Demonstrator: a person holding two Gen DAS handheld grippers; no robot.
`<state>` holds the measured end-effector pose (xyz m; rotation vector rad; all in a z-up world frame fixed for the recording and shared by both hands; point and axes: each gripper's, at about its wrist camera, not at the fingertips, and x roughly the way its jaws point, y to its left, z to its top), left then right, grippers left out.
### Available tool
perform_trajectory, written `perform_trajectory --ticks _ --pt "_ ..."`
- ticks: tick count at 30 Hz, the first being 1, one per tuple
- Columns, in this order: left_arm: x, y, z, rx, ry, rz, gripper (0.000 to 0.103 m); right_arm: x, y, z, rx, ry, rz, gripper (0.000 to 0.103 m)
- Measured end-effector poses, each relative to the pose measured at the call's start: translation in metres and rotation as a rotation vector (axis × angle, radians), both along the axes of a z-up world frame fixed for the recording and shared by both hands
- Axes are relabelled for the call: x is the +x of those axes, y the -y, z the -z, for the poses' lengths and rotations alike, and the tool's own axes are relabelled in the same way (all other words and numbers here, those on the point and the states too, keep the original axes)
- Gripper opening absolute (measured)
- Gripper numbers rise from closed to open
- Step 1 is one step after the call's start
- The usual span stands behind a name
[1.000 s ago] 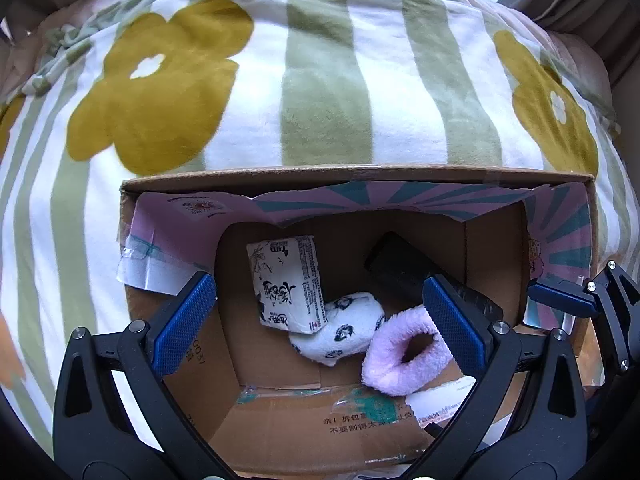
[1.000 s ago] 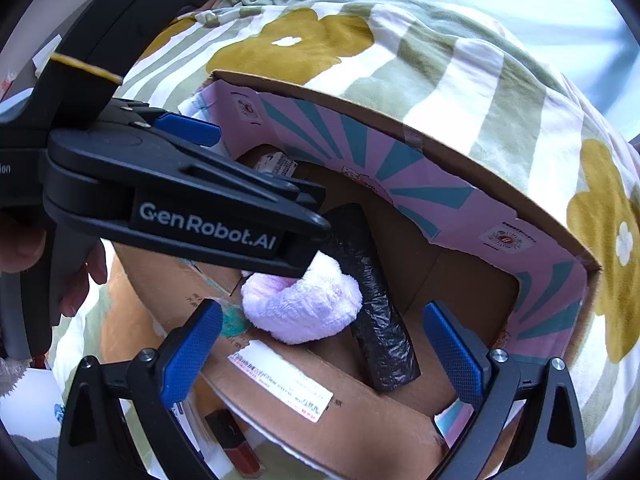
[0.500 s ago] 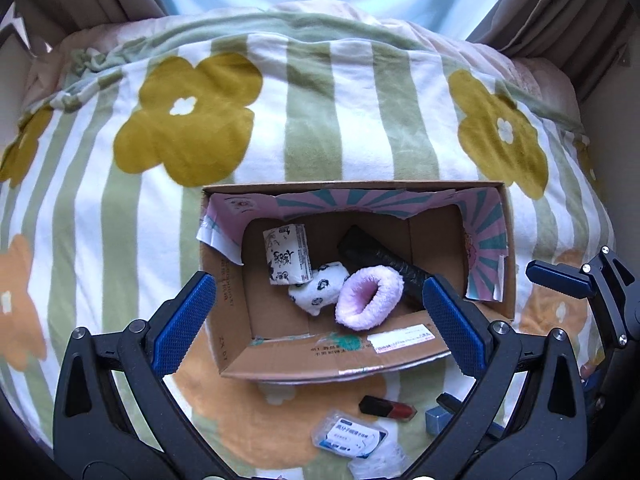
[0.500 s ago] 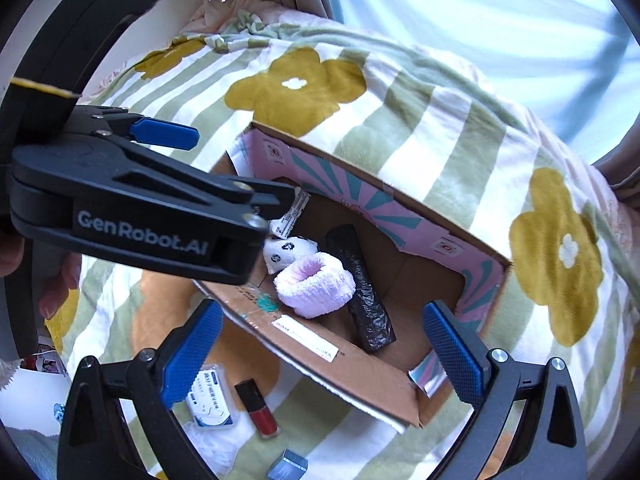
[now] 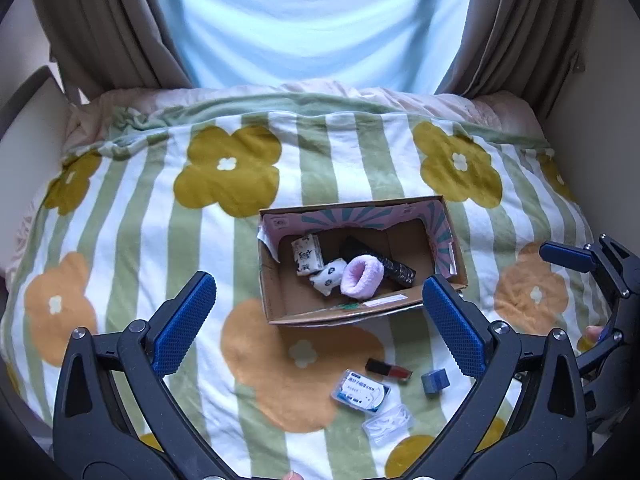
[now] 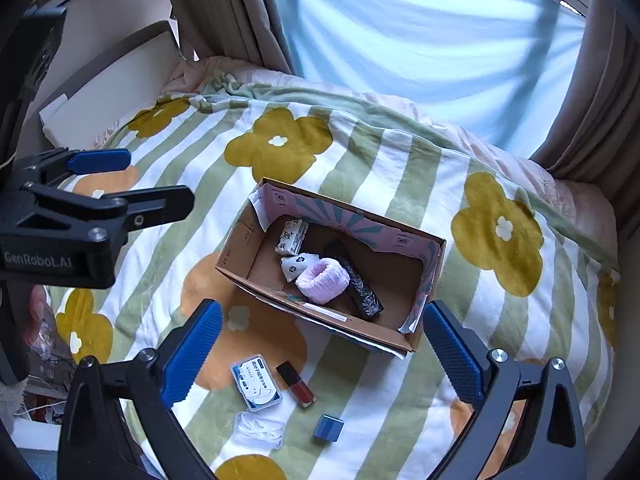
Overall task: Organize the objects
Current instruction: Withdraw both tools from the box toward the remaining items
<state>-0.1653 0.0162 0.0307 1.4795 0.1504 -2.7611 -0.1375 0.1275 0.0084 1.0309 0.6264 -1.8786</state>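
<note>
An open cardboard box (image 5: 280,300) (image 6: 240,248) sits on the flowered blanket. Inside lie a pink fuzzy sock roll (image 5: 360,276) (image 6: 322,280), a white patterned sock (image 5: 328,276), a tissue pack (image 5: 307,254) (image 6: 292,237) and a black wrapped item (image 5: 394,268) (image 6: 360,292). In front of the box lie a red lipstick (image 5: 388,369) (image 6: 297,385), a blue-labelled case (image 5: 360,391) (image 6: 256,381), a clear packet (image 5: 387,420) (image 6: 259,429) and a small blue cube (image 5: 435,381) (image 6: 328,427). My left gripper (image 5: 318,324) and right gripper (image 6: 322,354) hover high above, both open and empty.
The striped flower blanket (image 5: 240,168) covers the whole bed. Curtains (image 5: 112,32) and a bright window stand behind it. A white headboard or shelf (image 6: 108,92) lies at the left. A hand (image 6: 36,312) holds the left gripper's handle.
Both grippers have pulled back and up from inside the box, so the whole bed and the loose items in front of the box now show. Both stayed open.
</note>
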Motion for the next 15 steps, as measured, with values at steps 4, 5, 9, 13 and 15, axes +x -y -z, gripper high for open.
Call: perform_trajectory --ticks 4,5,9,13,15 --pt "0.037 0.003 -0.012 -0.001 -0.012 -0.004 0.103 0.019 -0.021 -0.016 -0.035 -0.019 0.073 0.100" --pt "0.046 0.003 -0.013 -0.001 -0.013 -0.001 0.103 0.023 -0.025 -0.019 -0.043 -0.021 0.088 0.100" --pt "0.080 0.003 -0.014 -0.006 -0.019 -0.005 0.103 0.042 -0.046 -0.028 -0.063 -0.024 0.171 0.100" --pt "0.111 0.001 -0.008 -0.004 -0.016 -0.013 0.103 0.056 -0.066 -0.028 -0.081 -0.003 0.246 0.100" --pt "0.126 0.002 -0.003 0.003 -0.011 -0.015 0.103 0.065 -0.076 -0.028 -0.092 -0.005 0.270 0.100"
